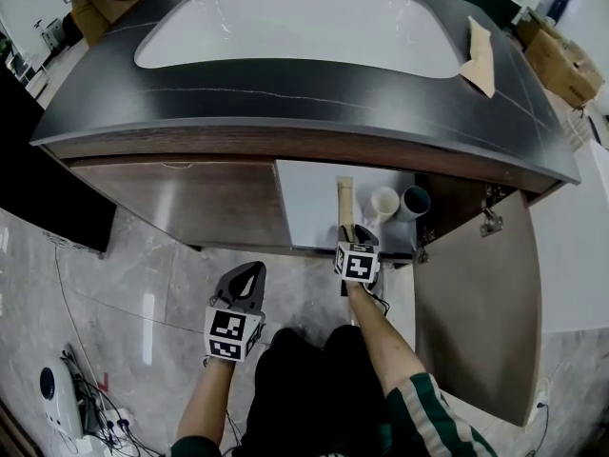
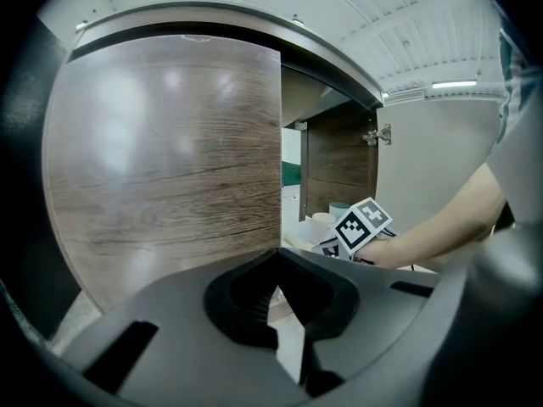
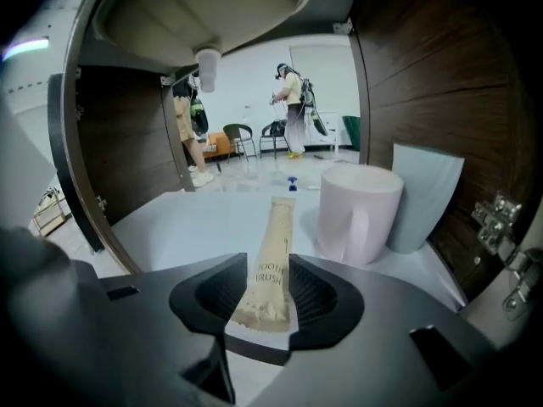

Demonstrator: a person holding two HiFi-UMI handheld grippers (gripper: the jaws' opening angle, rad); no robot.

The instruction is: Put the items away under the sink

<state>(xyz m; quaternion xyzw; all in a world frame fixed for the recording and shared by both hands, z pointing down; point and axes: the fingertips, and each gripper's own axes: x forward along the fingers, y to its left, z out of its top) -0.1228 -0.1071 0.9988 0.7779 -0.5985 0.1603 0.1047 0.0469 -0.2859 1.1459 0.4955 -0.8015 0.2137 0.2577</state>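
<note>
both right gripper (image 3: 270, 299) jaws pinched the toothbrush packet (image 3: 273, 253); left gripper (image 2: 276, 291) jaws were pressed together. it needed laying flat left of the mug (image 3: 361, 212).

Beige toothbrush packet (image 3: 274, 253) lengthwise inside cabinet (image 3: 424, 83), beside white mug (image 3: 361, 210).

Looking down from the head view, the countertop (image 1: 285, 93) overhung the cupboard, so I saw only the front strip of its shelf (image 1: 304, 208). The white mug (image 1: 383, 204) and grey cup (image 1: 416, 201) showed mostly their tops. The marker cube of the right tool (image 1: 350, 234) covered its jaws and the near end of the toothbrush packet (image 1: 344, 203).

In the right gripper view the mug blocked the cup's left side. The small print under the packet's heading was too fine for me to read, and the basin's underside (image 3: 195, 7) ran off the top edge.

In the left gripper view the closed door (image 2: 170, 159) hid the cupboard's left half, and the forearm (image 2: 441, 219) was cut by the frame.
</note>
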